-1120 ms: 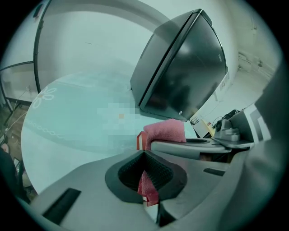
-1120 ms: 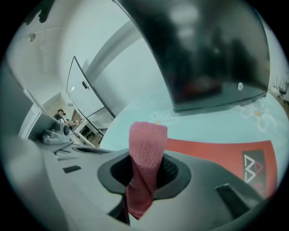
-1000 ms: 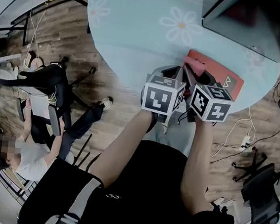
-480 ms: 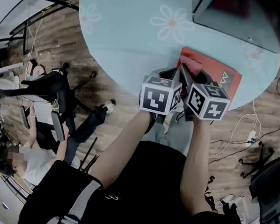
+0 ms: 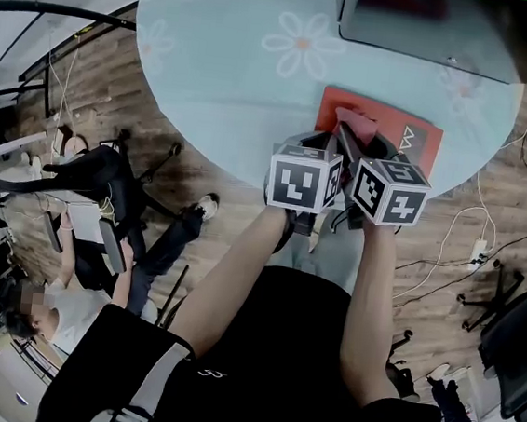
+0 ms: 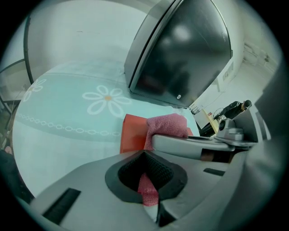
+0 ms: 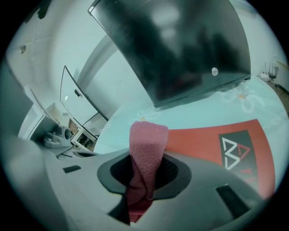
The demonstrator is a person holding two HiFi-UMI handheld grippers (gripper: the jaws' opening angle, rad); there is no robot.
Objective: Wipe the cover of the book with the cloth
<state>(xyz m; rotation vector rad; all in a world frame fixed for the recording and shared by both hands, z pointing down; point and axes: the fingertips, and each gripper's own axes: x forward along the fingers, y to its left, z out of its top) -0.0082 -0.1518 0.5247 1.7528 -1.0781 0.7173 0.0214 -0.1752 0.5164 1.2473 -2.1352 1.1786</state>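
A red book [image 5: 398, 135] lies near the front edge of the round pale-blue table [image 5: 230, 80]; its cover shows a white triangle logo [image 7: 235, 151]. A pink cloth [image 5: 357, 123] rests on the book's left part. Both grippers are side by side at the table's edge, reaching onto the book. My left gripper [image 5: 329, 145] is shut on one end of the cloth [image 6: 146, 189]. My right gripper [image 5: 350, 141] is shut on the cloth [image 7: 144, 158], which bunches up over its jaws. The red book [image 6: 133, 135] lies just beyond the cloth [image 6: 167, 126].
A dark, grey-edged monitor-like object [image 5: 415, 20] sits on the table behind the book, also large in the left gripper view [image 6: 180, 54]. Office chairs [image 5: 109, 170] and cables [image 5: 470, 246] are on the wooden floor. A person [image 5: 57, 305] sits at the lower left.
The cloth and both grippers have slid a little to the right over the cover, away from the book's left edge. The head view has shifted too. Both grippers stay shut.
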